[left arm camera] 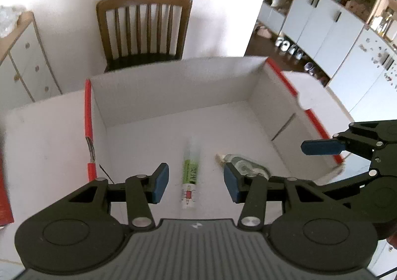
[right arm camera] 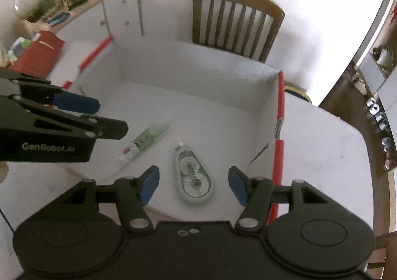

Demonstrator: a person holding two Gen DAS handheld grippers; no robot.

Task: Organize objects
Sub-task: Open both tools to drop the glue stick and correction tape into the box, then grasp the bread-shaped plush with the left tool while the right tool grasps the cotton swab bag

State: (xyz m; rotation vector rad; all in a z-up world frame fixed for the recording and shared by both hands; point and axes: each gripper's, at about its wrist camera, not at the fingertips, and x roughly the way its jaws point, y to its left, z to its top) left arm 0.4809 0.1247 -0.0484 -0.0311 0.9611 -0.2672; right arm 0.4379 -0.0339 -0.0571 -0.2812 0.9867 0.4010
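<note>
Hovering over white box [left arm camera: 173, 96] on desk: left gripper [left arm camera: 196, 184] released above green glue tube [left arm camera: 190, 175], light, stiff, slick; pinch mid-barrel. Right gripper [right arm camera: 193, 184] released, empty, above correction tape [right arm camera: 194, 178], light rigid plastic; pinch across flat sides.

"genrobot.ai" in white on the left tool [right arm camera: 77, 103]
</note>
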